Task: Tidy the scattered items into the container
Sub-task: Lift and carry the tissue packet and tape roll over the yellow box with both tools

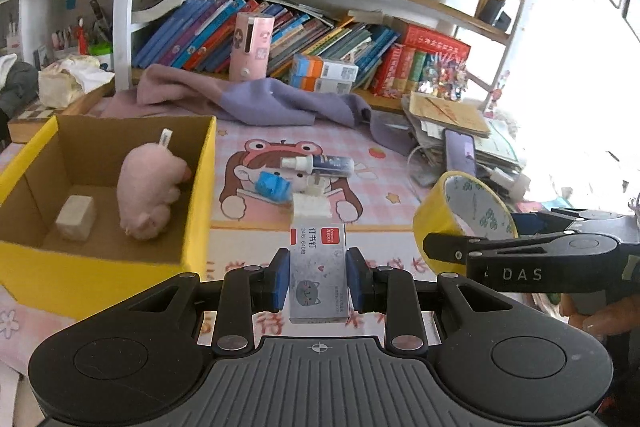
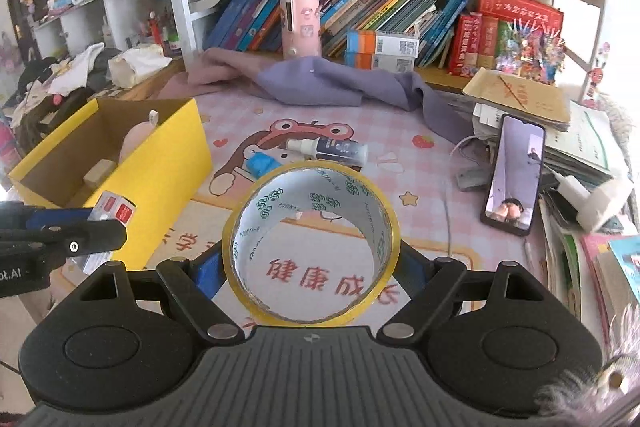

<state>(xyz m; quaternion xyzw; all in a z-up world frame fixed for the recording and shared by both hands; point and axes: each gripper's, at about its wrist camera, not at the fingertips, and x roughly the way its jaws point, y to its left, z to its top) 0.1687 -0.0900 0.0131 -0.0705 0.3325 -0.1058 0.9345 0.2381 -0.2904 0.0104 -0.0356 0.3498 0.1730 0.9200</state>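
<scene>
My left gripper (image 1: 318, 281) is shut on a grey staple box (image 1: 318, 267) with a red label, held above the desk mat just right of the yellow cardboard box (image 1: 198, 203). The box holds a pink plush toy (image 1: 150, 187) and a beige block (image 1: 76, 217). My right gripper (image 2: 312, 267) is shut on a yellow tape roll (image 2: 312, 247), held above the mat; the roll also shows in the left wrist view (image 1: 460, 219). A spray bottle (image 1: 320, 163), a blue item (image 1: 272, 187) and a white plug (image 1: 314, 205) lie on the mat.
A purple cloth (image 1: 260, 99) lies at the back of the desk under book shelves. A phone (image 2: 516, 171) leans on stacked papers (image 2: 580, 147) at the right, with a white charger (image 2: 588, 199). A pink cylinder (image 2: 300, 25) stands on the shelf. Clothes pile at the far left.
</scene>
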